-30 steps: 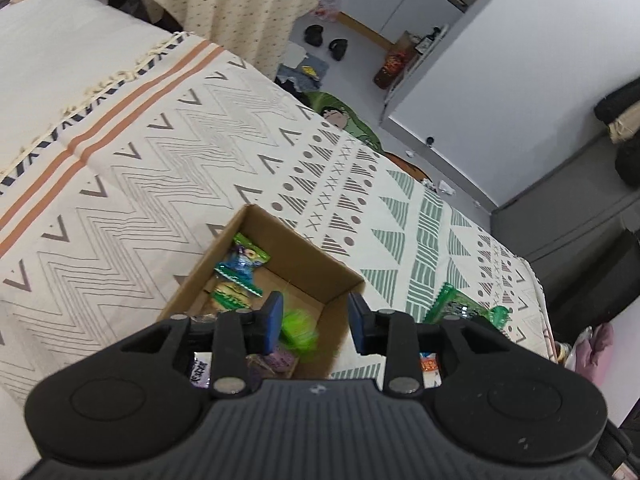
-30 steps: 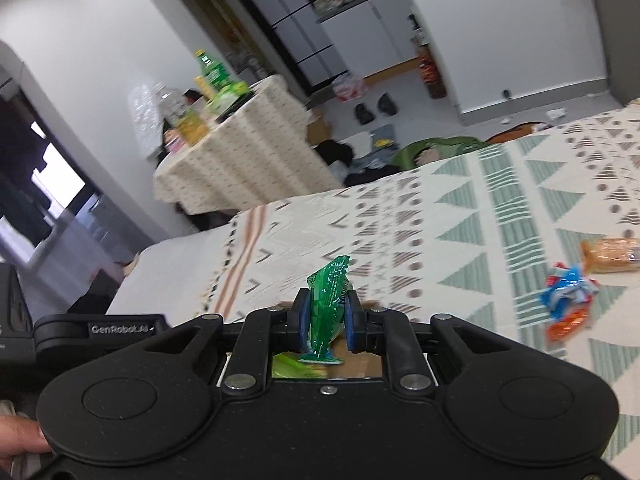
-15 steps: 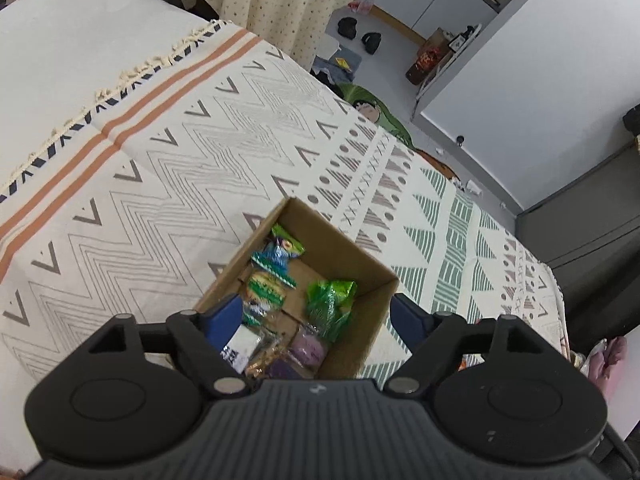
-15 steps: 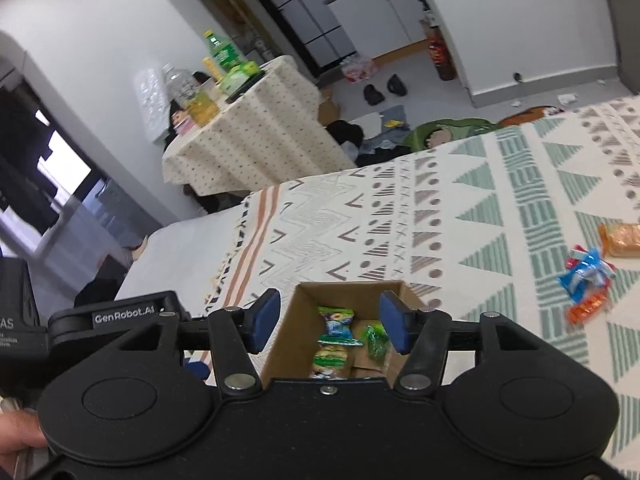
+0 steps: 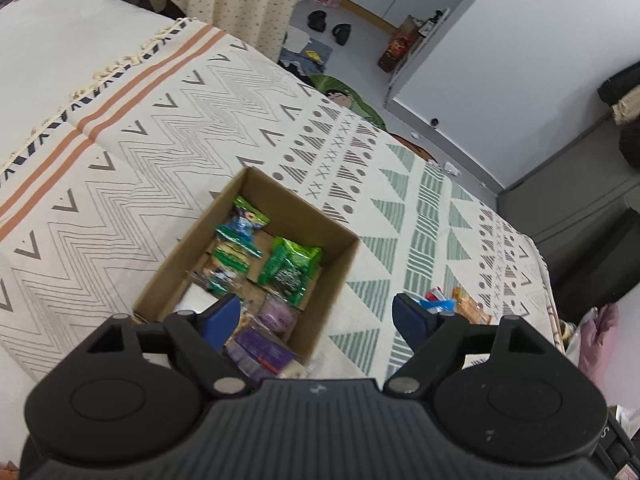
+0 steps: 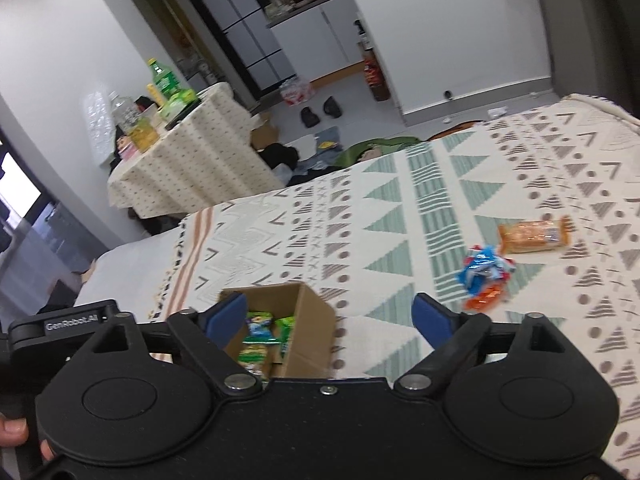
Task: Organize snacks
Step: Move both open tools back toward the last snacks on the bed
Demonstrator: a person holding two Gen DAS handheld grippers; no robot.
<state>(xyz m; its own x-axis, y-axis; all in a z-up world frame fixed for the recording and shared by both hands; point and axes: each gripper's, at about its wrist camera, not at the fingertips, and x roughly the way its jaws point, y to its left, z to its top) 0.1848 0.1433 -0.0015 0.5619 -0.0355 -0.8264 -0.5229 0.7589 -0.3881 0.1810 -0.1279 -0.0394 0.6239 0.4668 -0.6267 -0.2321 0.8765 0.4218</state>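
An open cardboard box (image 5: pixel 188 248) sits on the patterned bedspread and holds several snack packets, among them a green packet (image 5: pixel 290 266) and a purple one (image 5: pixel 276 316). My left gripper (image 5: pixel 316 314) hovers above the box's near right corner, open and empty. In the right wrist view the same box (image 6: pixel 312 324) lies below my right gripper (image 6: pixel 330 314), which is also open and empty. To the right on the bedspread lie a blue and red packet (image 6: pixel 486 268), an orange wrapper (image 6: pixel 486 296) below it and an orange packet (image 6: pixel 532 234).
The bedspread (image 5: pixel 120 128) covers a bed whose far edge drops to a floor with shoes (image 6: pixel 320 110) and clothes. A clothed table (image 6: pixel 192 160) with bottles stands beyond the bed. A person's fingers (image 6: pixel 12 438) show at the lower left.
Both grippers opened: the right let go of its green packet, which now lies in the box. The right view has swung toward the loose packets on the bedspread.
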